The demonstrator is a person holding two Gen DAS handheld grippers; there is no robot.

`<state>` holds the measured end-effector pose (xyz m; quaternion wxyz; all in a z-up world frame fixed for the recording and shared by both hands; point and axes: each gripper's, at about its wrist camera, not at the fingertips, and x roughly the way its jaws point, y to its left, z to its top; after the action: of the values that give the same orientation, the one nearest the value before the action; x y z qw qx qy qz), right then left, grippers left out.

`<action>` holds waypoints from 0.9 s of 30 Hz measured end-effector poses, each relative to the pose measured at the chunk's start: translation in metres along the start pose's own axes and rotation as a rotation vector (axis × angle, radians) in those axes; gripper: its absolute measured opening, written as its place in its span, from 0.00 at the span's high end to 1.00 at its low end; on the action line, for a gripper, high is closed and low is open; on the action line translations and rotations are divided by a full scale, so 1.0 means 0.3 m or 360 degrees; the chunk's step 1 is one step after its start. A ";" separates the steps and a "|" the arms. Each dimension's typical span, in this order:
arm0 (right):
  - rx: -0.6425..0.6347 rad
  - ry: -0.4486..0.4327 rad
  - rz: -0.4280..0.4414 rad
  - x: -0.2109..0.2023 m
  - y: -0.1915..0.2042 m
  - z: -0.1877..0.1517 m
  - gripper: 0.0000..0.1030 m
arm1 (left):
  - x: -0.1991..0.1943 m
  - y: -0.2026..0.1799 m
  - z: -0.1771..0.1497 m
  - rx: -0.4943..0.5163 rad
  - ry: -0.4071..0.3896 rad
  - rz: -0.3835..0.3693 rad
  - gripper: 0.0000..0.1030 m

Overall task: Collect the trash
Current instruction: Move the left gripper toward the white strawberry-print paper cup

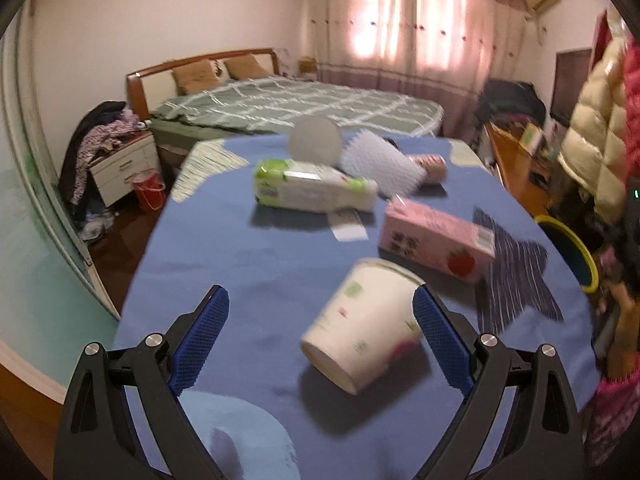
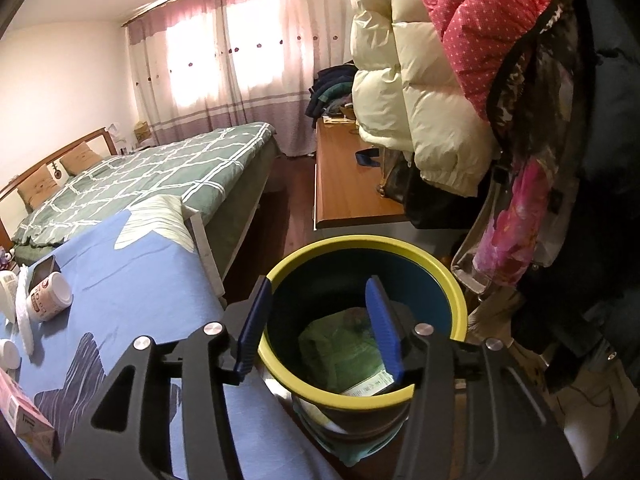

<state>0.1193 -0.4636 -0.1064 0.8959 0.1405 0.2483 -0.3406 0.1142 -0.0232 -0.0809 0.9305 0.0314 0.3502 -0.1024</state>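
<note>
A white paper cup (image 1: 362,324) lies on its side on the blue-covered table (image 1: 240,248). My left gripper (image 1: 320,296) stands open around it, the cup close to the right finger (image 1: 440,340); whether they touch I cannot tell. Behind the cup lie a pink carton (image 1: 436,240), a green-and-white pack (image 1: 312,188), a white bristly piece (image 1: 384,164) and a small jar (image 1: 432,164). My right gripper (image 2: 319,282) hangs open over the yellow-rimmed bin (image 2: 360,242), nothing between its pads. A green packet (image 2: 340,352) lies in the bin.
The bin (image 1: 576,252) stands off the table's right edge. Padded coats (image 2: 420,100) hang above it, beside a wooden desk (image 2: 352,184). A bed (image 1: 288,108) lies beyond the table. The jar (image 2: 48,296) and the carton (image 2: 20,412) show at the right view's left.
</note>
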 end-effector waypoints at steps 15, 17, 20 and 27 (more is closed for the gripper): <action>0.0014 0.0017 0.0028 0.008 0.002 -0.003 0.49 | 0.090 -0.090 -0.077 -0.0052 0.0199 0.0001 0.11; 0.0015 0.0021 0.0033 0.010 0.004 -0.004 0.49 | 0.089 -0.100 -0.073 -0.0081 0.0189 0.0009 0.10; 0.0020 0.0023 0.0040 0.012 0.002 -0.005 0.48 | 0.094 -0.119 -0.067 -0.0092 0.0181 0.0016 0.08; 0.0029 0.0028 0.0053 0.016 -0.004 -0.005 0.46 | 0.148 -0.101 -0.063 -0.0076 0.0202 0.0113 0.08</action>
<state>0.1212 -0.4666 -0.1104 0.8979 0.1559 0.2508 -0.3266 0.1282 -0.0578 -0.1240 0.9101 0.0279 0.4094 -0.0587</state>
